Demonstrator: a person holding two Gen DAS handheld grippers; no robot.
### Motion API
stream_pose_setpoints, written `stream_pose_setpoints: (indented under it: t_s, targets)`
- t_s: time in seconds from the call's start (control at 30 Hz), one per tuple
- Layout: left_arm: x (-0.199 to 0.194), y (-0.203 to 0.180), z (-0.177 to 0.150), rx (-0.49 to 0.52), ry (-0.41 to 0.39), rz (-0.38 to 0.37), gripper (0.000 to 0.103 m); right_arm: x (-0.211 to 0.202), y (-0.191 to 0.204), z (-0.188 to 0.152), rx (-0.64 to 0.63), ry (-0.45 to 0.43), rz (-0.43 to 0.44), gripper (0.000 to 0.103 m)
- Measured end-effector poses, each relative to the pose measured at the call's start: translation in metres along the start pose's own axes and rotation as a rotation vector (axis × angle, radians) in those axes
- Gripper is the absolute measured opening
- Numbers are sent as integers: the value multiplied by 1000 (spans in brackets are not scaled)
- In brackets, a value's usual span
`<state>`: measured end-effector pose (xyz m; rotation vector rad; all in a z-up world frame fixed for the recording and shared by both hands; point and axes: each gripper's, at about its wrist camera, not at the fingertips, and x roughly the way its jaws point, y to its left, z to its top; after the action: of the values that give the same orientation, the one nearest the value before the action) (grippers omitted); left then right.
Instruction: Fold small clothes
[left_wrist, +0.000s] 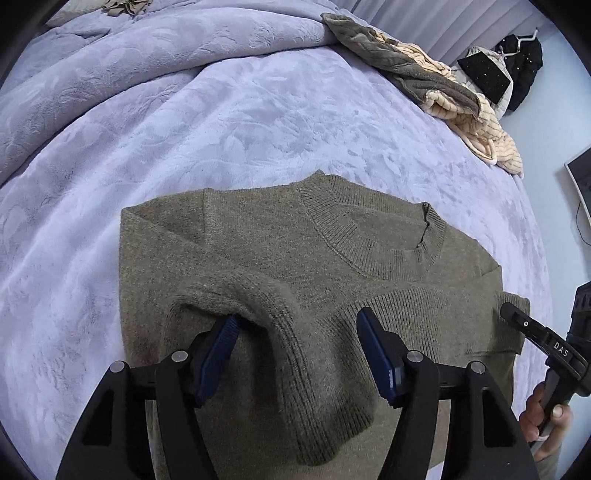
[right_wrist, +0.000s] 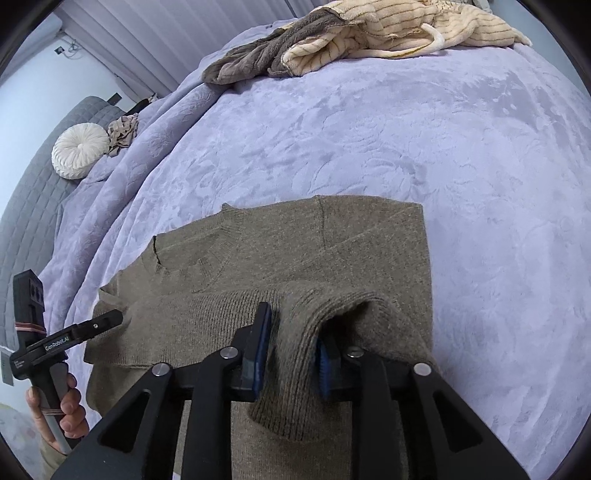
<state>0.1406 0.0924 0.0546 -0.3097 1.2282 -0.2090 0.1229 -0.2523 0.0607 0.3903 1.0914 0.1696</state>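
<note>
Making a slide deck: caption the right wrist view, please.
Right gripper pinching a fold of the olive sweater on a lavender bedspread.

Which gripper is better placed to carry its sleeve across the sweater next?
Probably the right. The right gripper has its fingers closed against a bunched sleeve, ready to lift. The left gripper is wide open, and its cuff only drapes over one pad.

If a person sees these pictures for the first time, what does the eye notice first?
First comes the olive-brown knitted sweater, lying partly folded on the lilac bedspread. Next are the black grippers low in each view; the left gripper stands open over a ribbed cuff. At the bed's far edge lies a beige and brown heap of clothes.
</note>
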Motion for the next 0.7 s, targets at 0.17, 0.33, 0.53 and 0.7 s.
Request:
stream_pose_setpoints:
  t_s: [0.17, 0.33, 0.53, 0.7]
  targets:
    - [-9, 13, -19, -56, 5, -99, 67, -12, 7, -10, -31, -27, 14, 56]
    - [4, 3, -28, -27, 25, -65, 39, 2, 17, -21, -77, 34, 0, 23]
    - [-9, -8, -1, -25, -24, -84, 20, -5, 25, -9, -92, 5, 55, 16]
    - [-11, 11, 29, -124, -58, -142, 36, -9, 14, 24, -10, -42, 143, 24]
